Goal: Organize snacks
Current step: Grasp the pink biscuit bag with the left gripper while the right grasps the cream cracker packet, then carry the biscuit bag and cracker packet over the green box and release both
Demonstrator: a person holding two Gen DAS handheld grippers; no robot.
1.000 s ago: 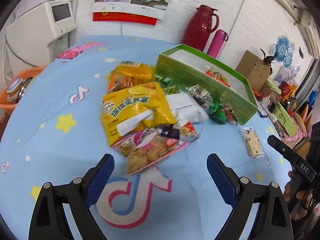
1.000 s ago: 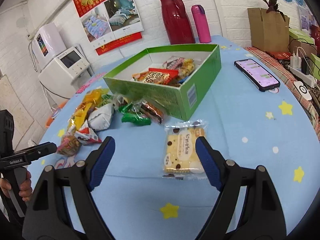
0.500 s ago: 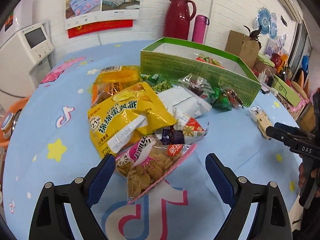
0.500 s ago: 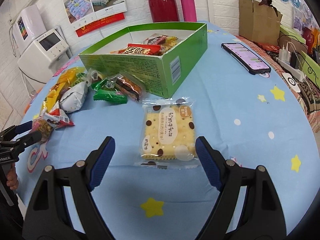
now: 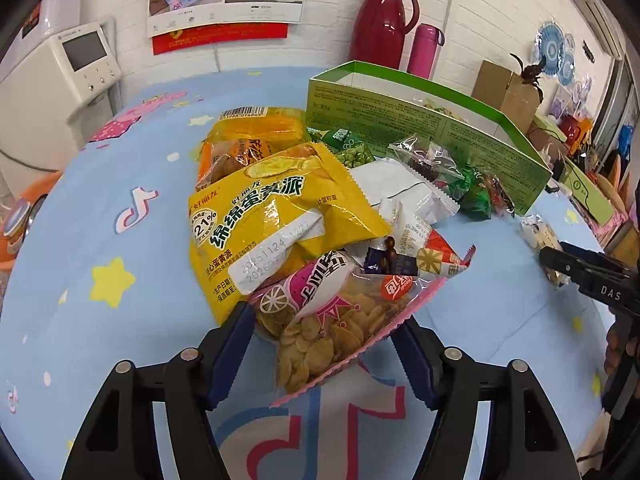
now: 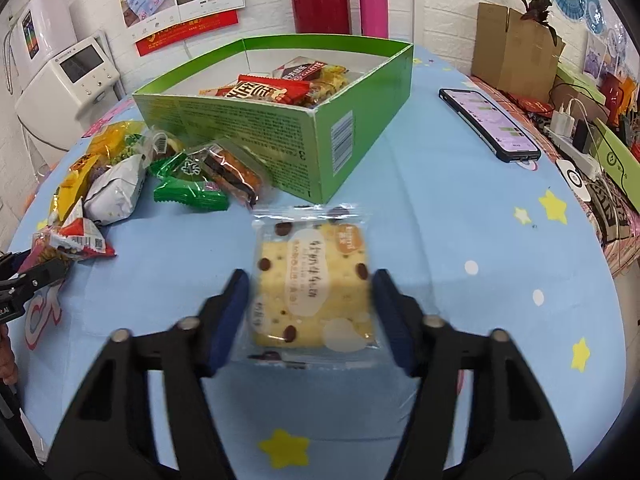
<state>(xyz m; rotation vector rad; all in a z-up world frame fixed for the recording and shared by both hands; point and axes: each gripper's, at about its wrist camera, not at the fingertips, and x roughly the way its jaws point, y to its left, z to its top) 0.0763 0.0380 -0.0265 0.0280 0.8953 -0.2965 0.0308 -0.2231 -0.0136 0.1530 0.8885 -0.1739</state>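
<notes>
The right hand-held gripper point(image 6: 310, 312) stands wide open around a wrapped cracker point(image 6: 312, 284), one finger along each side of the packet, which lies on the desk point(image 6: 460, 208) just in front of the green box point(image 6: 276, 128). The left hand-held gripper point(image 5: 324, 344) is likewise spread, straddling a clear bag of chips point(image 5: 332, 320) at the near end of the snack heap beside that box, under a yellow bag point(image 5: 272, 216).
</notes>
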